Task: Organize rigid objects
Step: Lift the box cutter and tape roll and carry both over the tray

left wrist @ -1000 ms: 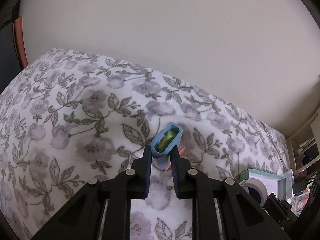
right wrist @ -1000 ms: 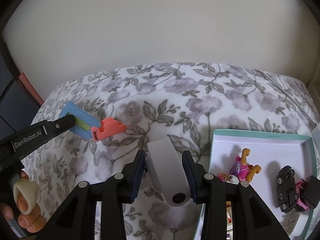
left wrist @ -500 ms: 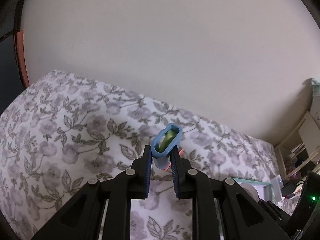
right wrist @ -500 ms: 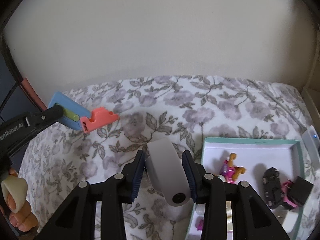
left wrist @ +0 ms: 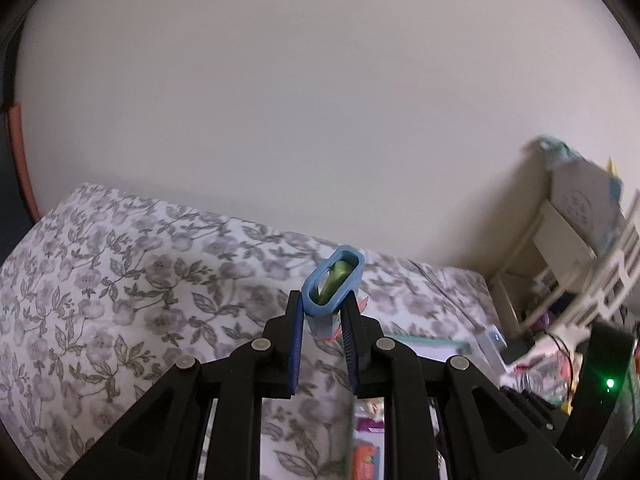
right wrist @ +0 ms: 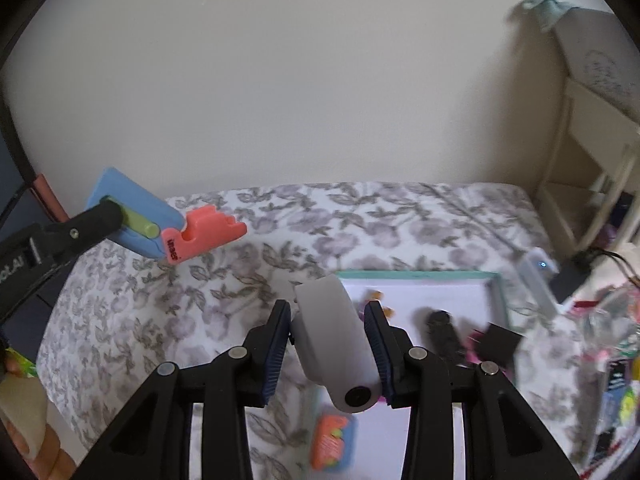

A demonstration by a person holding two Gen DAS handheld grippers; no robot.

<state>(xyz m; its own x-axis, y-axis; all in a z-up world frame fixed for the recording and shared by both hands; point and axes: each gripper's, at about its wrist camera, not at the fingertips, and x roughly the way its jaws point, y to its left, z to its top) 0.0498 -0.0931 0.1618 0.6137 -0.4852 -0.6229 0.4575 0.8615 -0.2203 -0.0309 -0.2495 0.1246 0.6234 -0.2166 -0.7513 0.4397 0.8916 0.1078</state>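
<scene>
My left gripper (left wrist: 323, 308) is shut on a blue, green and coral plastic toy (left wrist: 331, 286), held in the air above the floral bed. The right wrist view shows that toy (right wrist: 168, 226) at the left, clamped by the left gripper (right wrist: 100, 216). My right gripper (right wrist: 328, 328) is shut on a grey rounded plastic piece (right wrist: 336, 340), held above the left edge of a teal-rimmed white box (right wrist: 496, 280). In the box lie a black toy car (right wrist: 442, 334), a black block (right wrist: 498, 340) and small pink figure parts.
A floral bedsheet (right wrist: 240, 280) covers the bed against a plain wall. A second coral and blue toy (right wrist: 332, 440) lies low beside the box. A cream shelf unit (right wrist: 592, 160) and cluttered items (right wrist: 600, 340) stand at the right.
Both grippers have risen and moved right with their objects. The box has shifted toward the middle of the right wrist view. The shelf unit has come into view.
</scene>
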